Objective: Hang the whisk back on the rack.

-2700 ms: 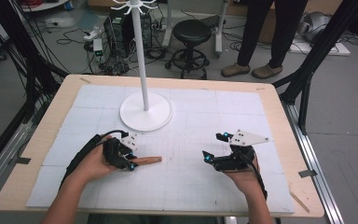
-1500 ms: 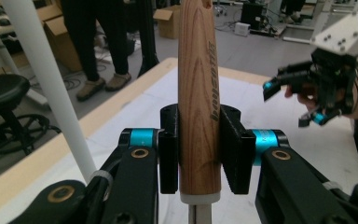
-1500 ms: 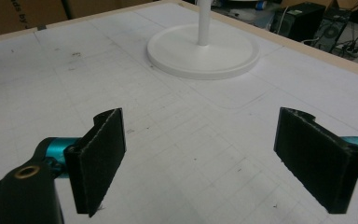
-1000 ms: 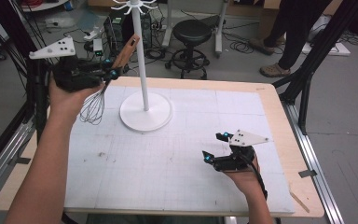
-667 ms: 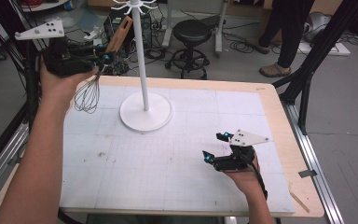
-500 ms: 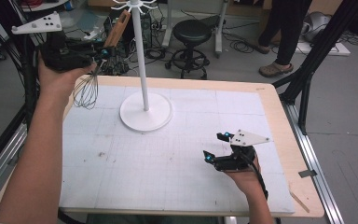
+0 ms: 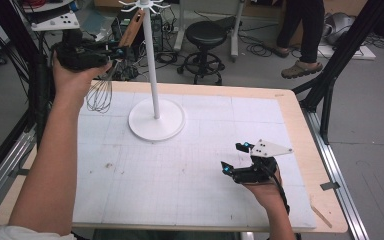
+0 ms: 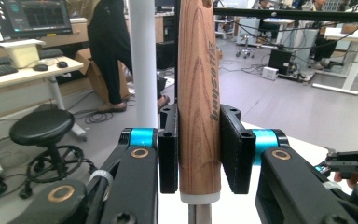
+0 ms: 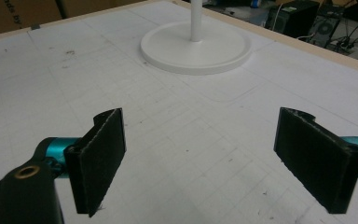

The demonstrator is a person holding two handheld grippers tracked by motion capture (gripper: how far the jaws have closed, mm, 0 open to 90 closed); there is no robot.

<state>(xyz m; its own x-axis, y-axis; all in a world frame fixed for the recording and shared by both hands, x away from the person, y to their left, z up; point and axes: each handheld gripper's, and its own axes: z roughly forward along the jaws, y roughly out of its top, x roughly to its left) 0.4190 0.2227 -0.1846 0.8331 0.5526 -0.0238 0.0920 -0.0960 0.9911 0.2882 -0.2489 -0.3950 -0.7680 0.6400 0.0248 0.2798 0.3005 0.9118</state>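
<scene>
Mid-hang, by the look of it: whisk (image 7: pixel 111 75) clamped by its wooden handle (image 8: pixel 199 98) in left gripper (image 7: pixel 115 51), raised beside stand (image 7: pixel 150 60) below hooks (image 7: pixel 141 6), next likely needing handle's end lifted onto one; right gripper (image 7: pixel 234 157) wide open, empty, low over table (image 7: pixel 290 112).

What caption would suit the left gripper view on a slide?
Two black jaws clamp the wooden handle of a whisk upright beside the white pole of a stand.

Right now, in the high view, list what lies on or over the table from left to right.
Left gripper → whisk → stand → right gripper.
</scene>
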